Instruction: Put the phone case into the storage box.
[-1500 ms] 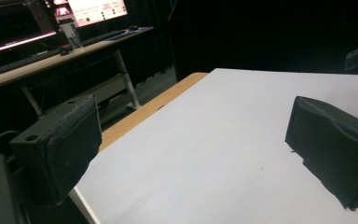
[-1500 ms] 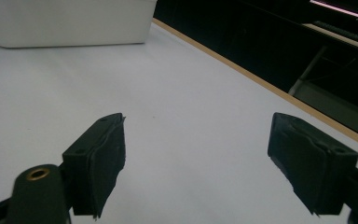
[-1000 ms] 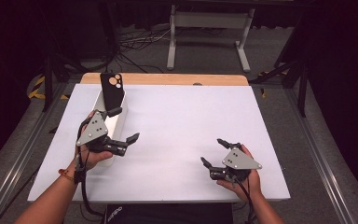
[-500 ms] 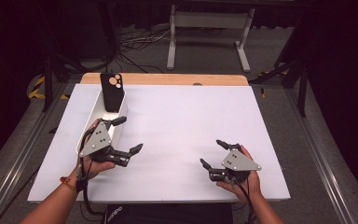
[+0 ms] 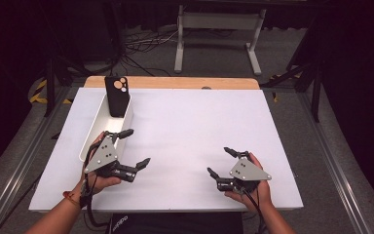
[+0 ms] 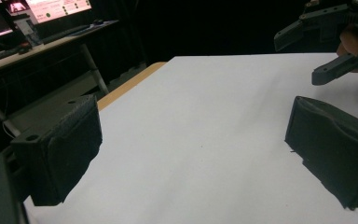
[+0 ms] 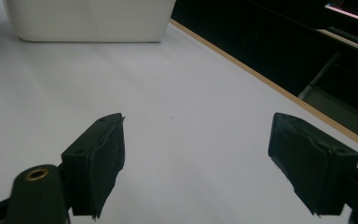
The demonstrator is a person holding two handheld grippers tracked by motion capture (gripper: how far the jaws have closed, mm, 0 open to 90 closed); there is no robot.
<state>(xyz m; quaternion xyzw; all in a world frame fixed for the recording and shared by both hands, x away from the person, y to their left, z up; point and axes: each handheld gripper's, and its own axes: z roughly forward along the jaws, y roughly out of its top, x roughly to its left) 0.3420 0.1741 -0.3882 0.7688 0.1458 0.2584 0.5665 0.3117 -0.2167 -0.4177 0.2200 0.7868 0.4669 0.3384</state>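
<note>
A black phone case point(image 5: 117, 95) stands upright at the far end of a long white bin point(image 5: 92, 131) on the left of the white table point(image 5: 190, 122). My left gripper point(image 5: 137, 146) is held just right of the bin's near end, open, with nothing between its jaws. In the left gripper view its pads point(image 6: 63, 149) frame bare white table, and the right gripper point(image 6: 335, 42) shows at the top right. My right gripper point(image 5: 218, 161) rests near the front right, open and empty. The right gripper view looks between its pads point(image 7: 100, 158) toward the bin point(image 7: 88, 21).
A wooden strip point(image 5: 175, 82) runs along the table's far edge. Beyond it stand a white metal frame point(image 5: 216, 29) and cables on the floor. Metal rails flank the table on both sides. A lit monitor point(image 6: 51, 7) sits off the table.
My left hand has drawn back from the bin toward the near edge and sunk a little, its jaws still open. The right hand has stayed where it was.
</note>
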